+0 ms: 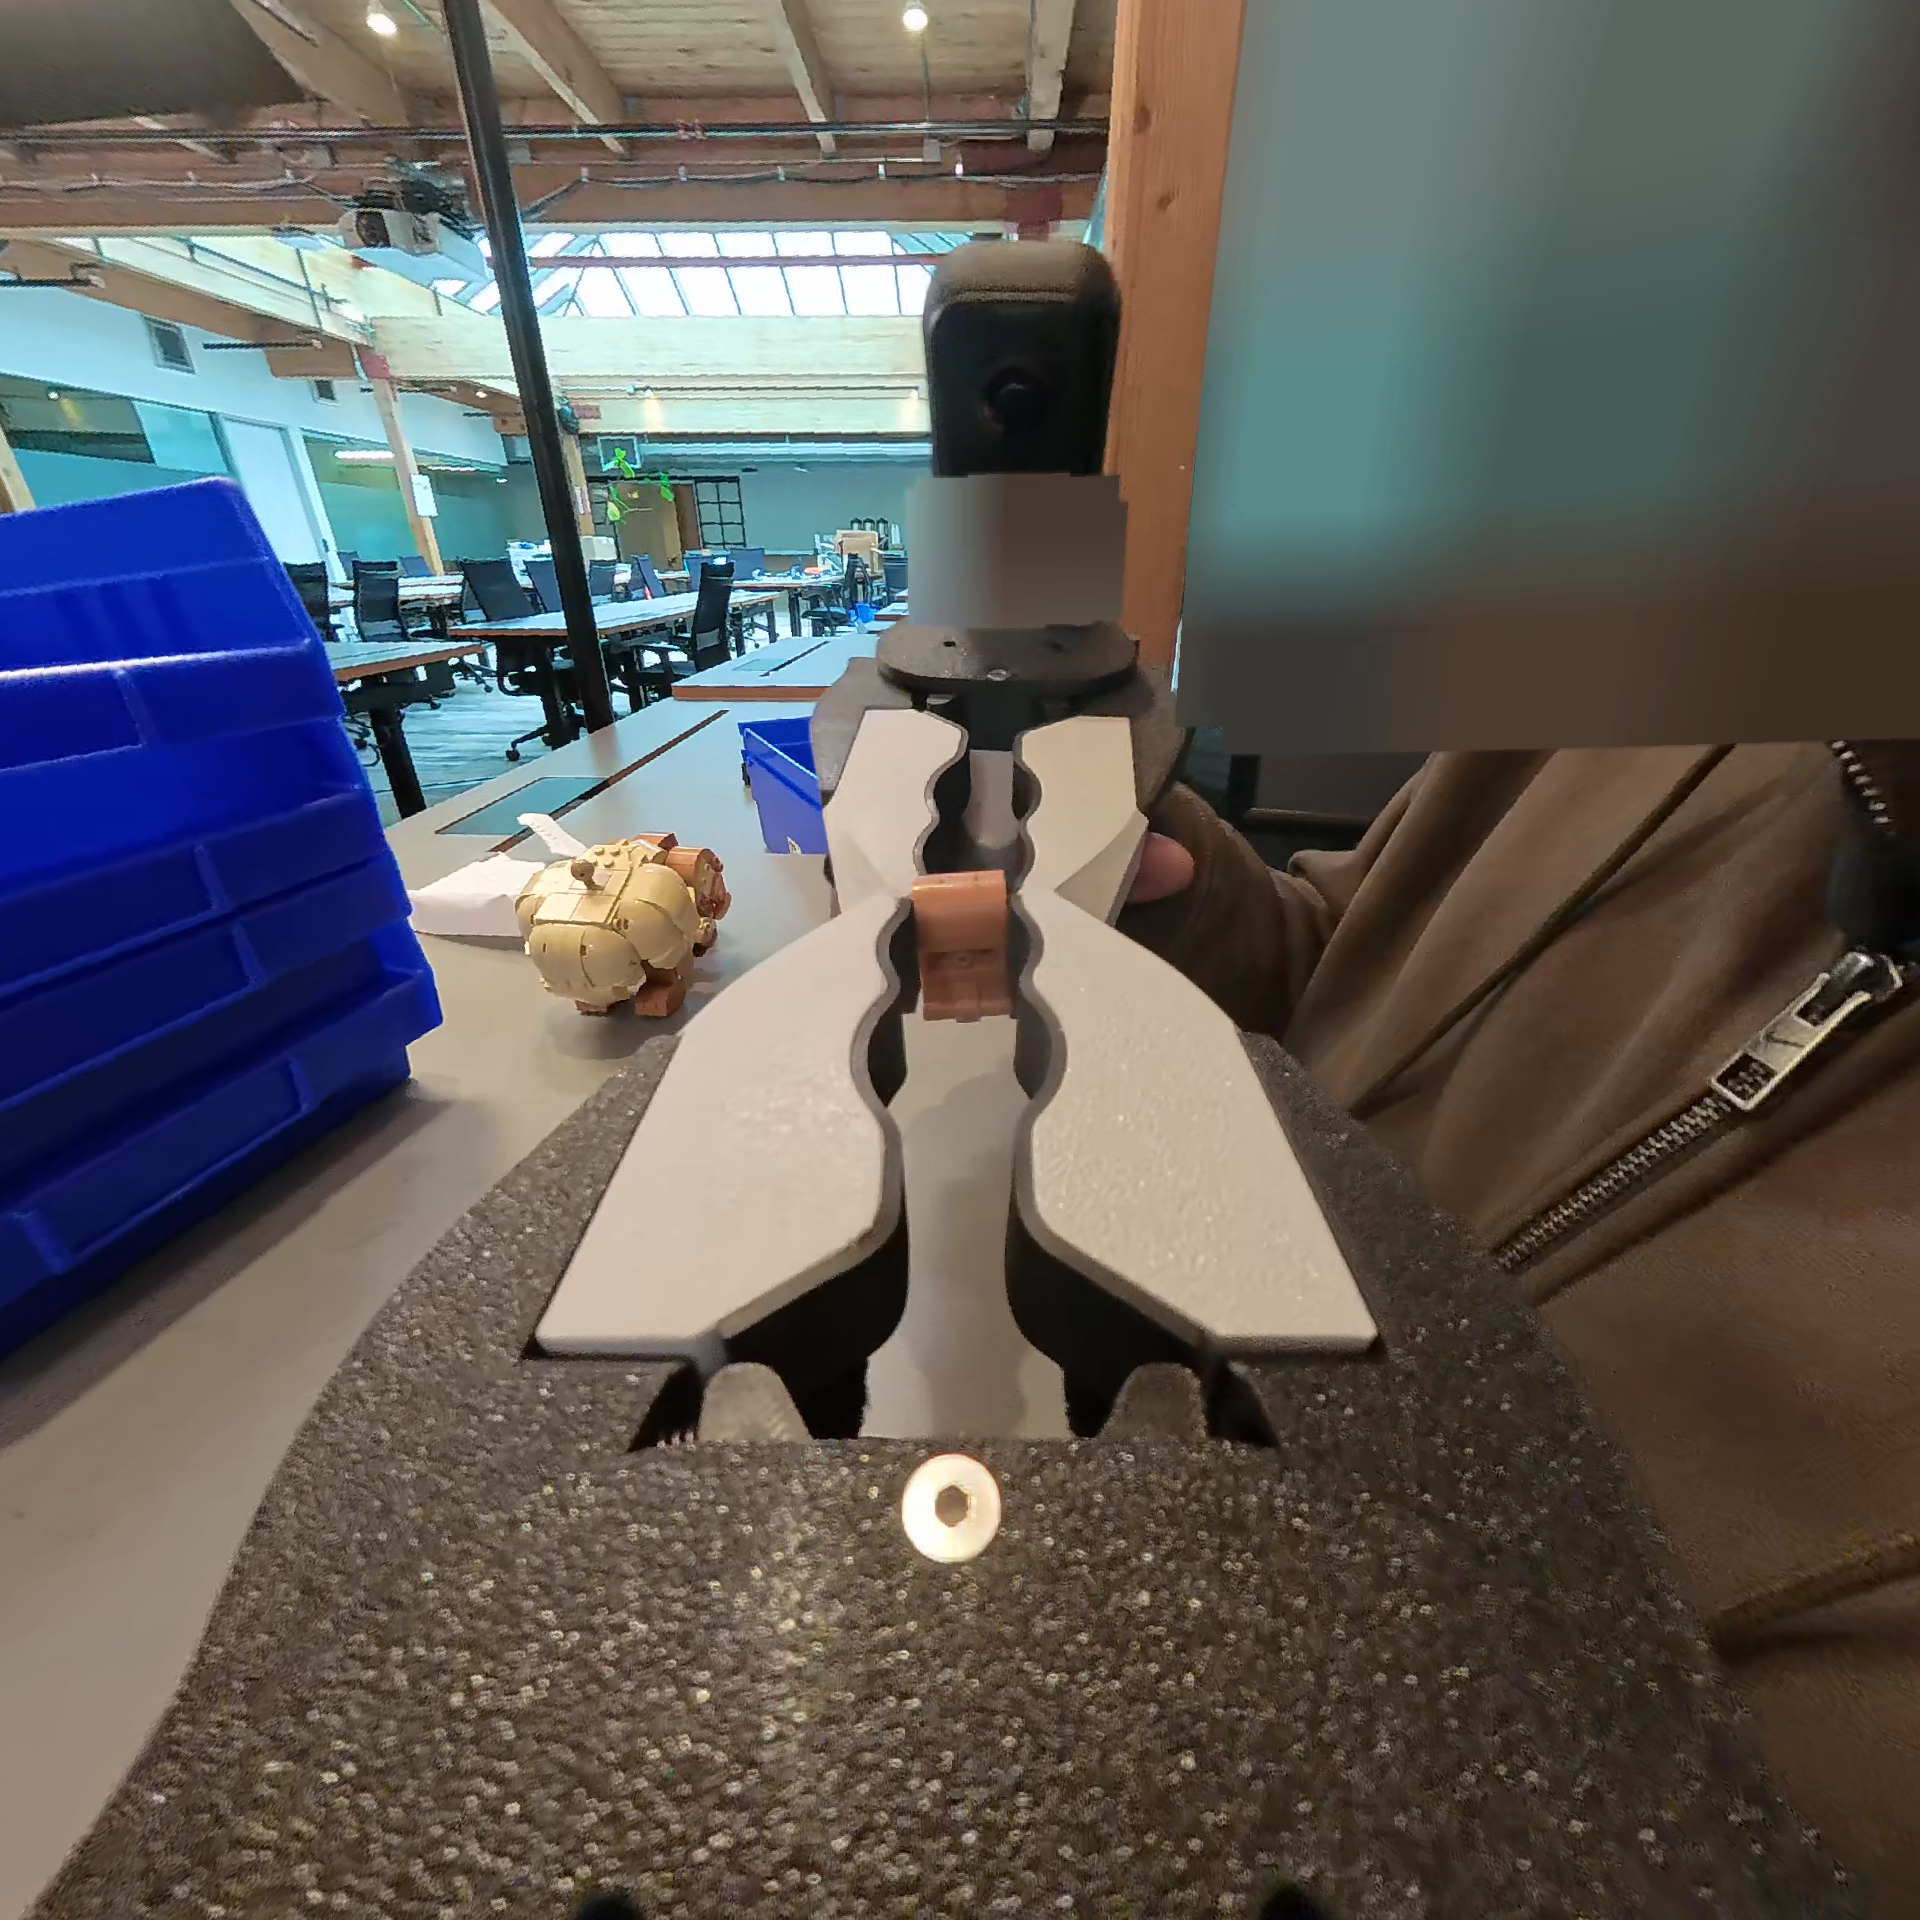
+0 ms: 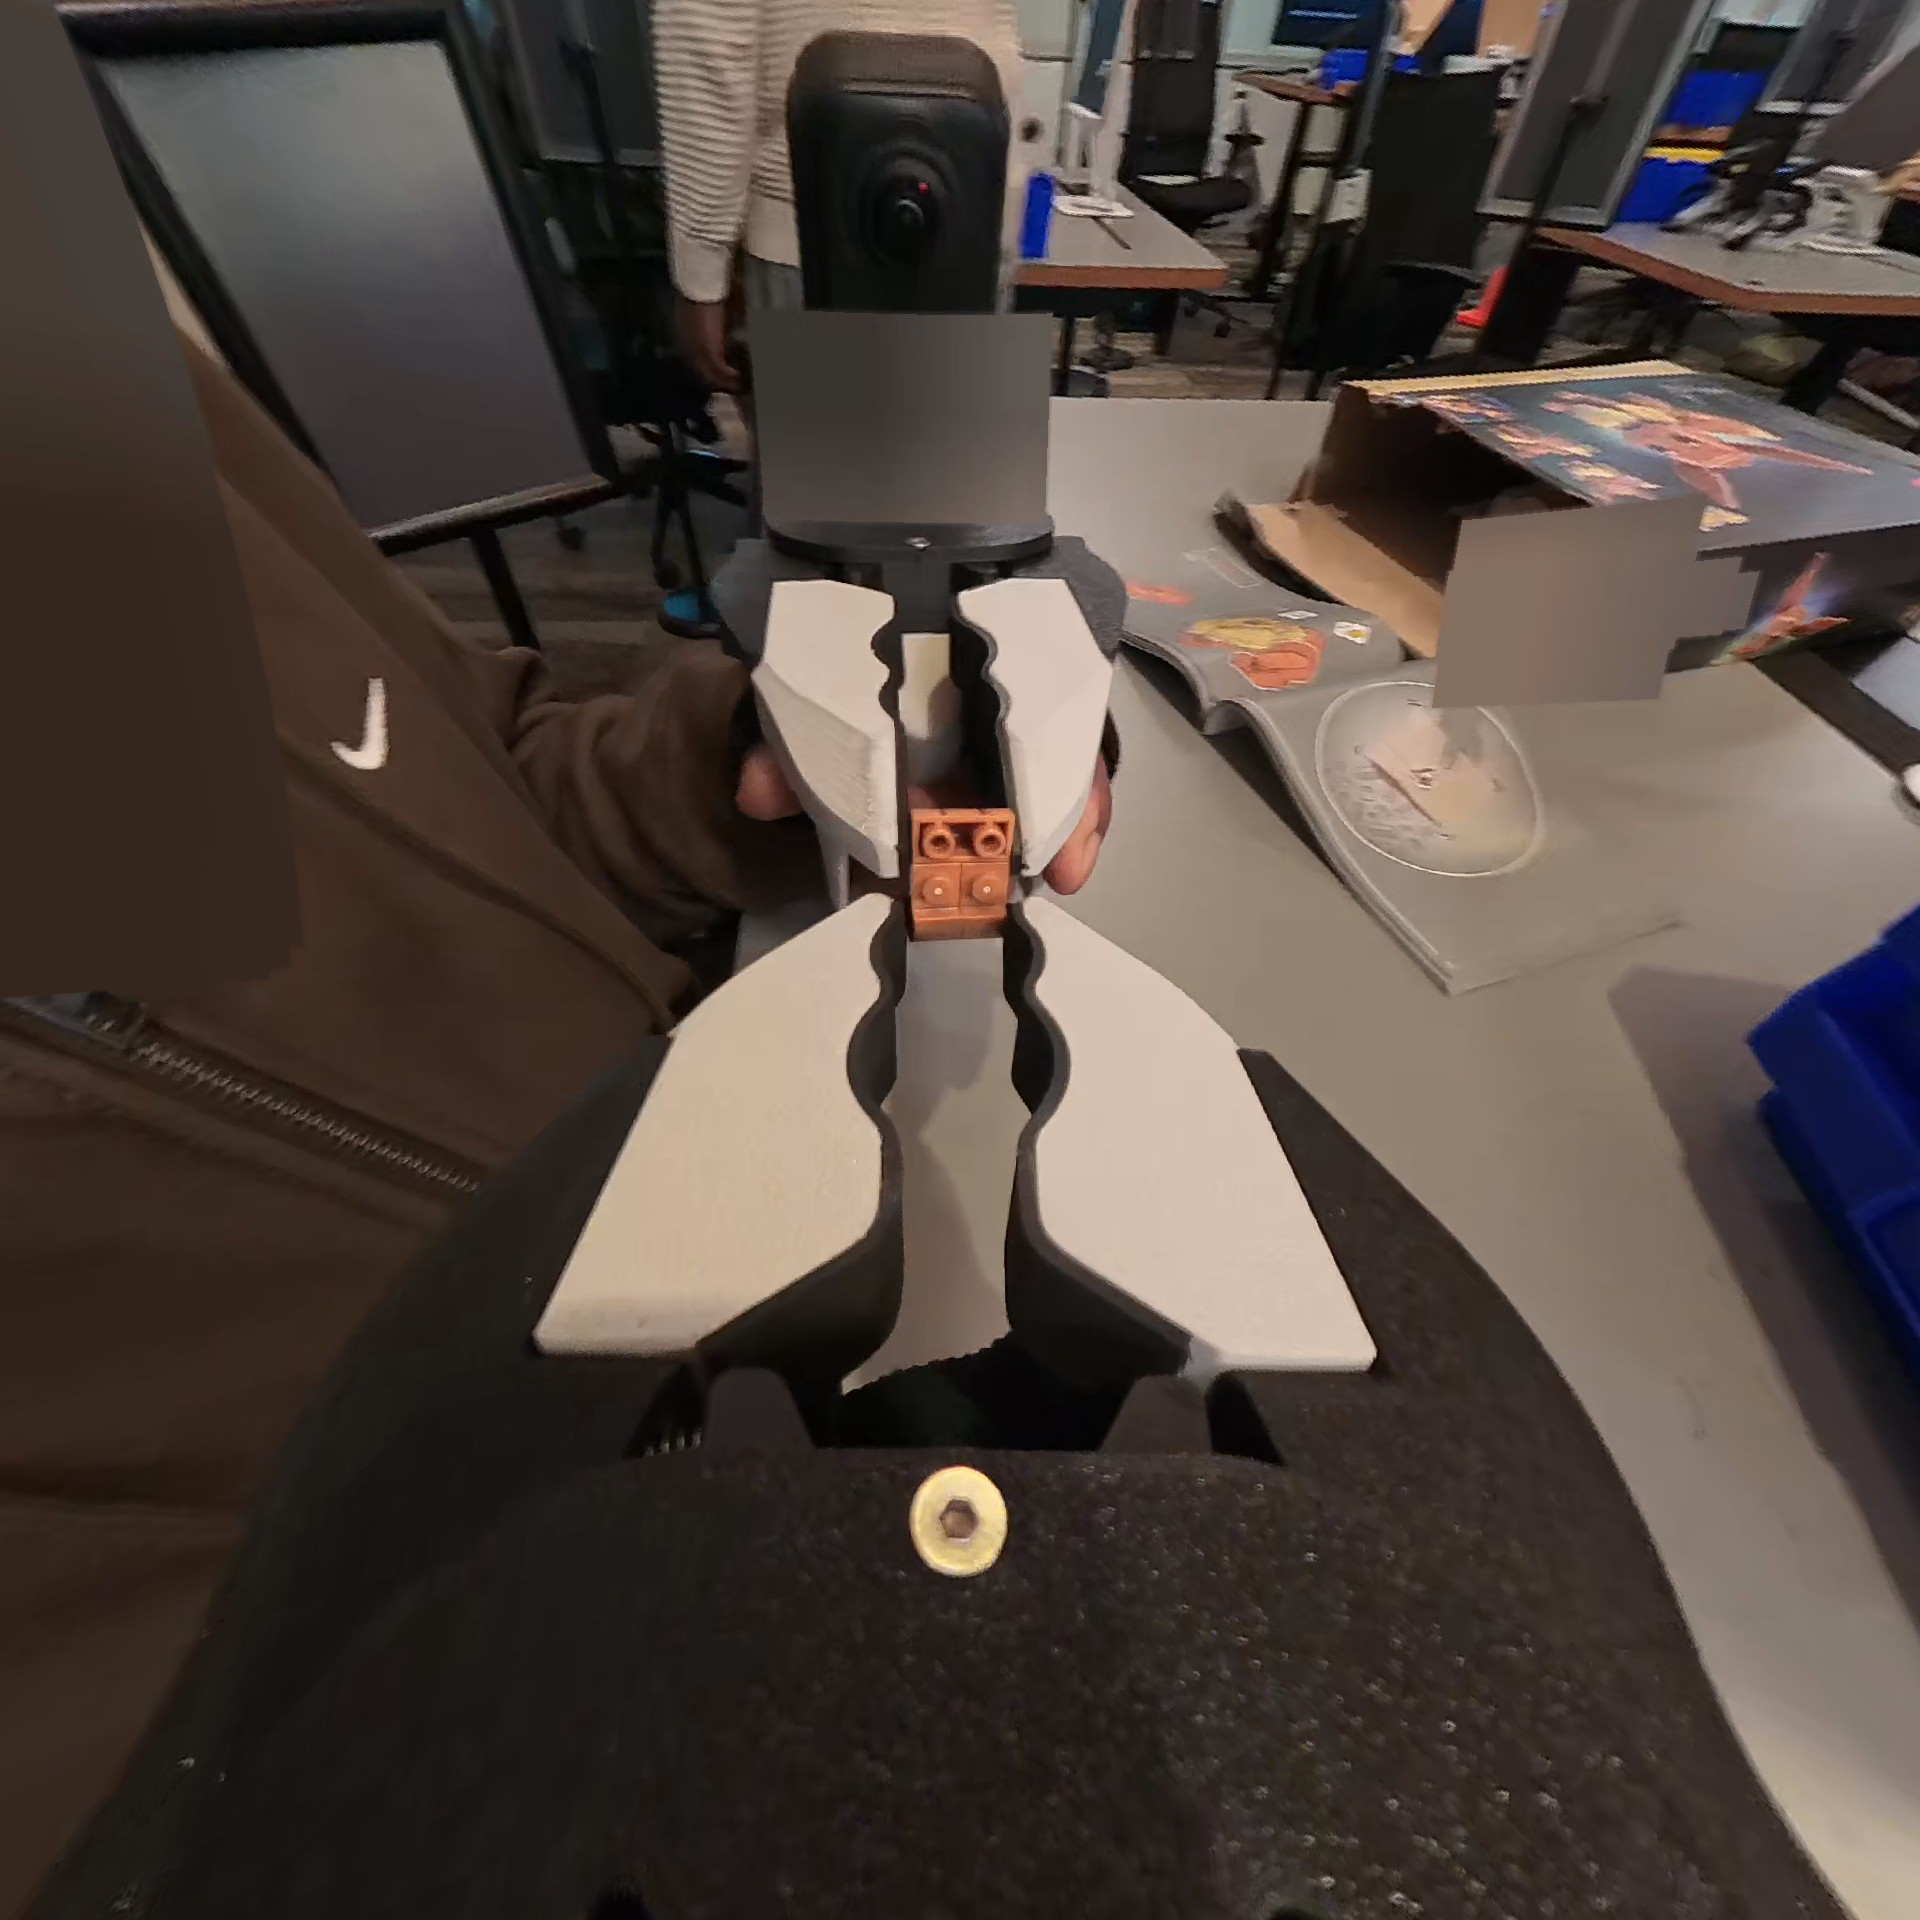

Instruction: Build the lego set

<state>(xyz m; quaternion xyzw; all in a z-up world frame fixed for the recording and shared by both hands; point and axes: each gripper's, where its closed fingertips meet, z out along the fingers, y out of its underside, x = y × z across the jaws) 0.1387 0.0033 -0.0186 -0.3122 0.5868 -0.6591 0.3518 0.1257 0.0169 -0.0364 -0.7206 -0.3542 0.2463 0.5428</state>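
Note:
A small brown lego assembly [image 1: 961, 961] is held in the air between my two grippers, which face each other tip to tip. My left gripper [image 1: 961, 930] is shut on it, and most of it sits between the left fingertips. My right gripper [image 2: 956, 920] meets it from the other side, its tips closed around the near end of the assembly [image 2: 961, 878], whose studs face the right wrist view. A partly built tan and brown lego model [image 1: 613, 925] lies on the grey table [image 1: 260, 1299], left of the grippers.
Stacked blue bins [image 1: 187, 883] stand at the left, another blue bin [image 1: 779, 790] farther back, and white paper by the model. An open instruction booklet [image 2: 1403, 779], the lego box [image 2: 1610, 468] and a blue bin [image 2: 1849, 1122] lie to the right. A person's brown jacket [image 2: 364, 935] is close by. My left and right fingertips are right by each other.

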